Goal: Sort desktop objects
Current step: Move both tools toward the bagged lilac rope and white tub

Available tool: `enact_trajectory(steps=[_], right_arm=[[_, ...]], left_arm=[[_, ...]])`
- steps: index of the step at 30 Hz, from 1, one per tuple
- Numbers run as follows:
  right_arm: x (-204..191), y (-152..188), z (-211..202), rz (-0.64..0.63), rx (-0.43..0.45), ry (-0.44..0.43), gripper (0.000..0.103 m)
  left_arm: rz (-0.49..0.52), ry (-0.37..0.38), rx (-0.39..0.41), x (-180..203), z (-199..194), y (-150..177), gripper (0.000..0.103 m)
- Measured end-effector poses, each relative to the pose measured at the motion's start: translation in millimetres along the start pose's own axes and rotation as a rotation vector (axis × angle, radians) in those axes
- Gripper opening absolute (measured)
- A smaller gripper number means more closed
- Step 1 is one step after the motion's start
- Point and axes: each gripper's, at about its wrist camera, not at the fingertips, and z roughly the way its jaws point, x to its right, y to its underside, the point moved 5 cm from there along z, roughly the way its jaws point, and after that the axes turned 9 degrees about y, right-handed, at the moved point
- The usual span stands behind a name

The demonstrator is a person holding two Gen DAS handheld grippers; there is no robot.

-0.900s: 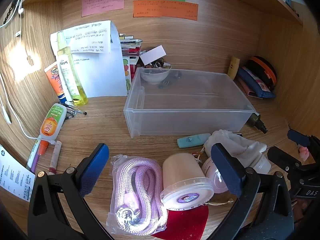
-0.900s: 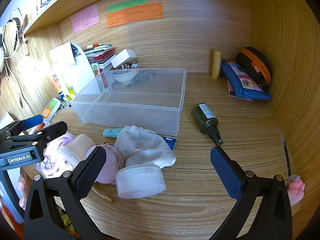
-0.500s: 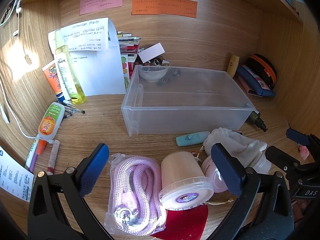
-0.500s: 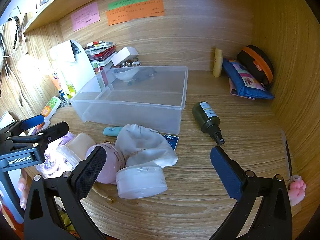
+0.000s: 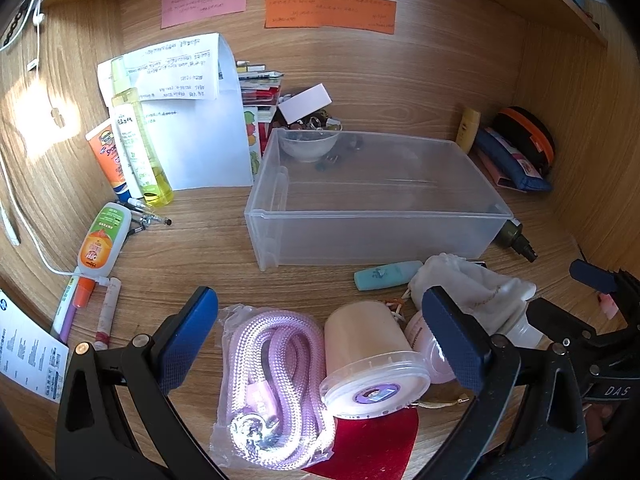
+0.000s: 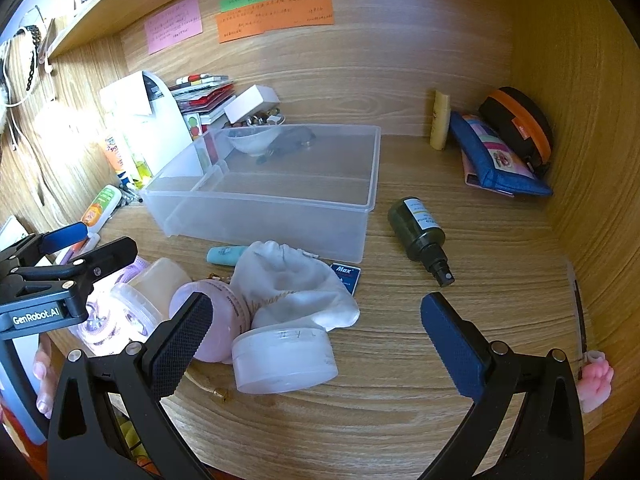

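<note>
Mostly soft, rounded clutter on the wood-grain bench (image 6: 400,360).
Both hand-held grippers, left (image 5: 320,336) and right (image 6: 316,336), gape wide, empty, above braided lilac rope in crinkled plastic (image 5: 272,380) and a frosted round tub (image 6: 284,360).

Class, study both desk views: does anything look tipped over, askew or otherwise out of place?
Yes. The dark spray bottle lies on its side right of the clear bin, and the beige tub is tipped over beside the bagged lilac rope. The bin looks empty so far.
</note>
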Motion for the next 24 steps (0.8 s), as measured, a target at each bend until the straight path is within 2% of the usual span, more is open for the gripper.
enact_trajectory(steps=[11, 16, 20, 24], right_arm=[[1.6, 2.3, -2.0, 0.011, -0.003, -0.008, 0.103], [3.5, 4.2, -4.4, 0.011, 0.001, -0.002, 0.103], [9.0, 6.9, -8.5, 0.006, 0.016, 0.018, 0.103], [16.5, 9.8, -14.9, 0.005, 0.037, 0.021, 0.103]], left_arm=[[-0.009, -0.016, 0.012, -11.0, -8.2, 4.1, 0.103], [0.011, -0.023, 0.041, -14.9, -17.7, 8.2, 0.103], [0.048, -0.094, 0.101, -25.3, -33.5, 11.3, 0.103], [0.041, -0.029, 0.090, -33.8, -41.6, 16.8, 0.103]])
